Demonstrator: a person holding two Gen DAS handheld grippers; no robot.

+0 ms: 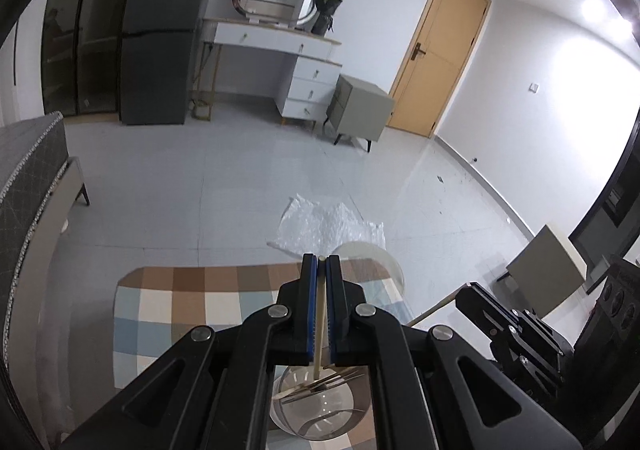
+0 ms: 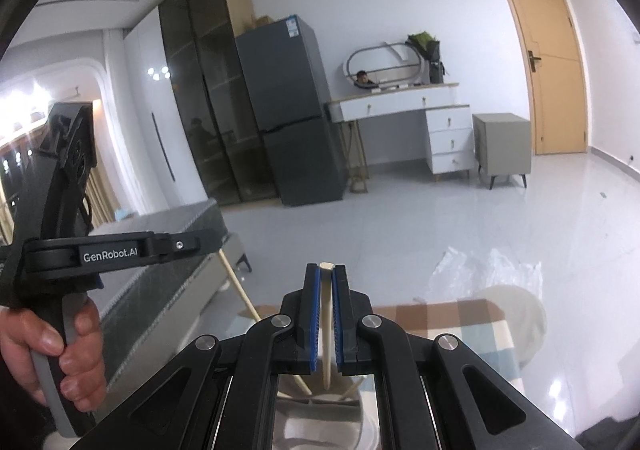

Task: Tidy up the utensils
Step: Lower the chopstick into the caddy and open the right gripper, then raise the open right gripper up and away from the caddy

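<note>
My left gripper (image 1: 321,259) is shut on a pale wooden chopstick (image 1: 319,314) that runs down between the blue pads into a round clear holder (image 1: 320,406) with several metal utensils inside. My right gripper (image 2: 327,268) is shut on a cream-coloured utensil handle (image 2: 327,326) above a white cup (image 2: 320,418) with other sticks in it. The left gripper (image 2: 100,250) shows at the left of the right wrist view, with its chopstick (image 2: 240,290) slanting down. The right gripper body (image 1: 516,330) shows at the right of the left wrist view.
A checked cloth (image 1: 180,314) covers the table. A white round stool (image 1: 376,254) and crumpled plastic sheet (image 1: 324,226) lie beyond it on the tiled floor. A grey bed (image 1: 28,186) stands at left. A fridge, dresser and door line the far wall.
</note>
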